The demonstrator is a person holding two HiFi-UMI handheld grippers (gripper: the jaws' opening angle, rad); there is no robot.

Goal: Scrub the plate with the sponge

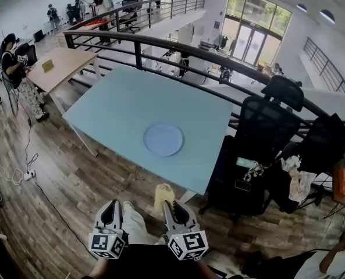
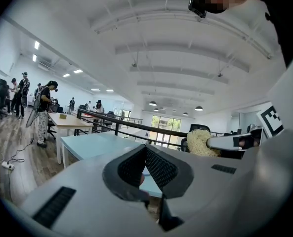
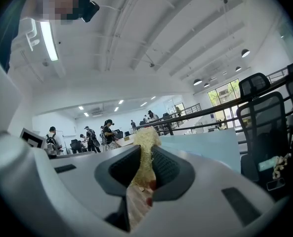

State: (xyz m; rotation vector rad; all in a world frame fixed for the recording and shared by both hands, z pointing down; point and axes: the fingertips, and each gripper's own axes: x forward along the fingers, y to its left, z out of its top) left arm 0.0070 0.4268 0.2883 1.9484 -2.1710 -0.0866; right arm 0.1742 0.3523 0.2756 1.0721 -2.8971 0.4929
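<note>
Hovering short of the pale blue table (image 1: pixel 120 100), the left gripper (image 1: pixel 110 207) has its jaws pressed together with nothing between them. Just beside it, the right gripper (image 1: pixel 171 207) is clamped on the yellowish sponge (image 1: pixel 163 193). The sponge's long axis runs along the jaws, and its free end pokes past their tips toward the table's near edge. The round blue plate (image 1: pixel 163 139) lies flat near the table's middle, well apart from the sponge. Wooden floor (image 1: pixel 61 179) surrounds the table, a black railing (image 1: pixel 160 43) runs behind it, and black office chairs (image 1: pixel 265 127) stand to the right.
</note>
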